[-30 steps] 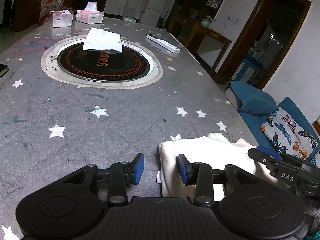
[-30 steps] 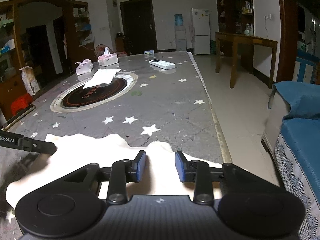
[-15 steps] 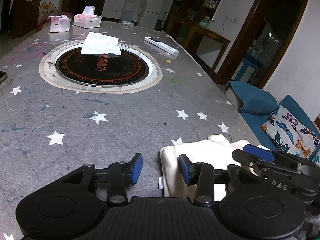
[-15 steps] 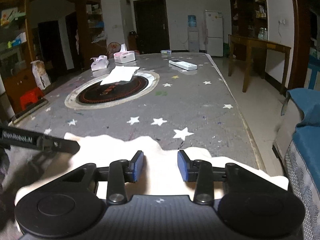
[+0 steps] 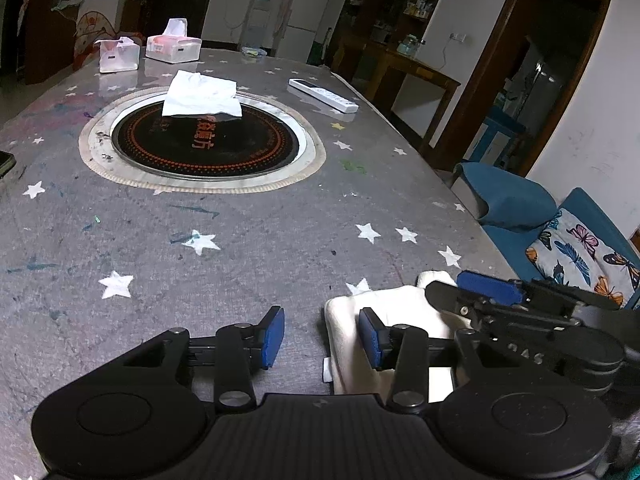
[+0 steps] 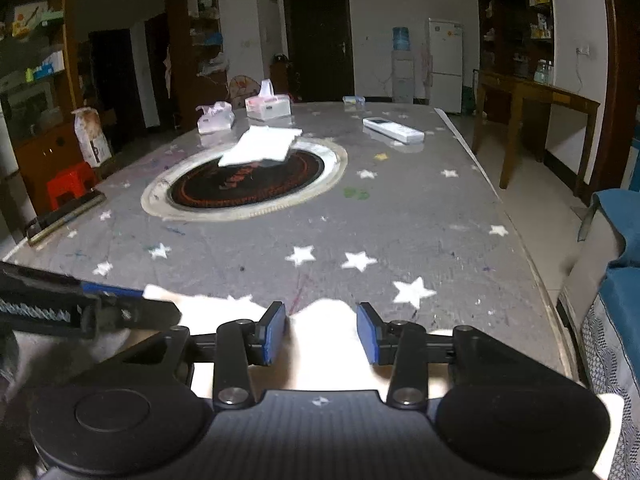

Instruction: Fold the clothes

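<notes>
Two grippers sit at the near edge of the table [image 5: 248,248], both with jaws spread wide and nothing between the pads. The left gripper [image 5: 321,336] is at 6 o'clock in its own view, its right pad over the left edge of a folded cream garment [image 5: 400,304] and its left pad over bare cloth. The right gripper [image 6: 321,334] is at 6 o'clock in the right wrist view, above the same garment [image 6: 320,344], which lies flat at the near table edge. Each gripper appears in the other's view, low at the side.

A grey tablecloth printed with white stars [image 6: 414,290] covers the surface. At 12 o'clock, mid-table, a round black inset plate [image 5: 204,144] with orange markings sits inside a pale ring. A folded white cloth [image 5: 200,94] overlaps its far rim. Beyond it, at 11 o'clock, stand two tissue boxes [image 5: 173,46]; at 1 o'clock lies a white remote control [image 5: 322,95].

Beyond the table: a white refrigerator [image 6: 444,66], a water dispenser [image 6: 401,66], a dark door [image 6: 318,46], a wooden side table [image 6: 532,98] and wooden shelving [image 6: 516,28]. At 3 o'clock, a blue sofa [image 5: 504,200] carries a butterfly-print cushion [image 5: 580,252].
</notes>
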`<act>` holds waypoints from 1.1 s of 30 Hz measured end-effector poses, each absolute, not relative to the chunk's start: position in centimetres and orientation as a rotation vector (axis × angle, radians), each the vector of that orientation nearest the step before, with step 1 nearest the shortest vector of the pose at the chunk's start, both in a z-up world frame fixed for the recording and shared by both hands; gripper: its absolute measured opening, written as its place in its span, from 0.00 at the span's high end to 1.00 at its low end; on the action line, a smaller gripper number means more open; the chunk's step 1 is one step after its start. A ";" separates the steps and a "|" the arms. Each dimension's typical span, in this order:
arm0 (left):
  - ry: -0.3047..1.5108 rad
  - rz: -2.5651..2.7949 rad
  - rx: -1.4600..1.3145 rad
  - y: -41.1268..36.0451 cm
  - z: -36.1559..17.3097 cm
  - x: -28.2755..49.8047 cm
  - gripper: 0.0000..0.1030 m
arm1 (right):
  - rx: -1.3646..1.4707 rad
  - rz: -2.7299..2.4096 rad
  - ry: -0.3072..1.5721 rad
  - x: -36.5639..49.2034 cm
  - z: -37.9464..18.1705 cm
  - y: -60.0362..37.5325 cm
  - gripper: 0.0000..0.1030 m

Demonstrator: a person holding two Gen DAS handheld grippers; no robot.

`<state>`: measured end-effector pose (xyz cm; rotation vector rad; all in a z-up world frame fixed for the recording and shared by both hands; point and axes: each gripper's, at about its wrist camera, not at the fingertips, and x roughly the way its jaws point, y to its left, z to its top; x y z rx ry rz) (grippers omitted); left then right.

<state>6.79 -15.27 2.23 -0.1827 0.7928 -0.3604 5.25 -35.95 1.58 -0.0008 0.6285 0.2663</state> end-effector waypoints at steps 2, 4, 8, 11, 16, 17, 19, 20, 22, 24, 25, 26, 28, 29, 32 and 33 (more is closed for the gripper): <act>0.794 -0.356 -0.182 -15.2 2.1 6.9 0.55 | -0.012 0.283 0.627 5.2 1.7 -35.6 0.60; 0.793 -0.355 -0.185 -15.2 2.1 6.9 0.55 | -0.034 0.285 0.640 5.6 1.2 -35.0 0.60; 0.793 -0.354 -0.176 -15.4 2.2 6.7 0.53 | -0.047 0.278 0.654 5.9 0.7 -34.8 0.56; 0.793 -0.354 -0.174 -15.4 2.3 6.6 0.52 | -0.047 0.273 0.642 5.4 1.3 -35.0 0.52; 0.778 -0.365 -0.158 -15.6 2.9 5.5 0.49 | -0.046 0.264 0.616 3.9 2.4 -35.7 0.39; 0.775 -0.367 -0.155 -15.7 3.0 5.3 0.48 | -0.045 0.262 0.615 3.6 2.6 -35.8 0.38; 0.768 -0.375 -0.150 -15.9 3.2 4.6 0.47 | -0.045 0.261 0.613 2.9 2.7 -36.0 0.36; 0.764 -0.379 -0.147 -16.0 3.3 4.3 0.45 | -0.044 0.259 0.612 2.6 2.8 -36.0 0.35; 0.759 -0.385 -0.141 -16.1 3.5 3.7 0.43 | -0.042 0.255 0.610 1.9 2.9 -36.1 0.25; 0.753 -0.391 -0.135 -16.2 3.6 3.1 0.41 | -0.043 0.248 0.604 1.1 3.0 -36.2 0.23; 0.751 -0.393 -0.132 -16.3 3.7 2.8 0.40 | -0.044 0.245 0.601 0.7 3.0 -36.2 0.23; 0.748 -0.393 -0.130 -16.3 3.7 2.5 0.38 | -0.043 0.243 0.601 0.4 3.1 -36.3 0.23; 0.742 -0.395 -0.127 -16.3 3.8 1.9 0.36 | -0.041 0.238 0.600 -0.2 3.2 -36.4 0.18; 0.739 -0.396 -0.125 -16.3 3.9 1.6 0.35 | -0.041 0.233 0.597 -0.6 3.2 -36.4 0.17; 0.729 -0.398 -0.121 -16.2 4.1 0.7 0.33 | -0.043 0.220 0.590 -1.6 3.4 -36.5 0.15; 0.726 -0.399 -0.119 -16.2 4.1 0.4 0.32 | -0.042 0.215 0.587 -1.9 3.4 -36.5 0.13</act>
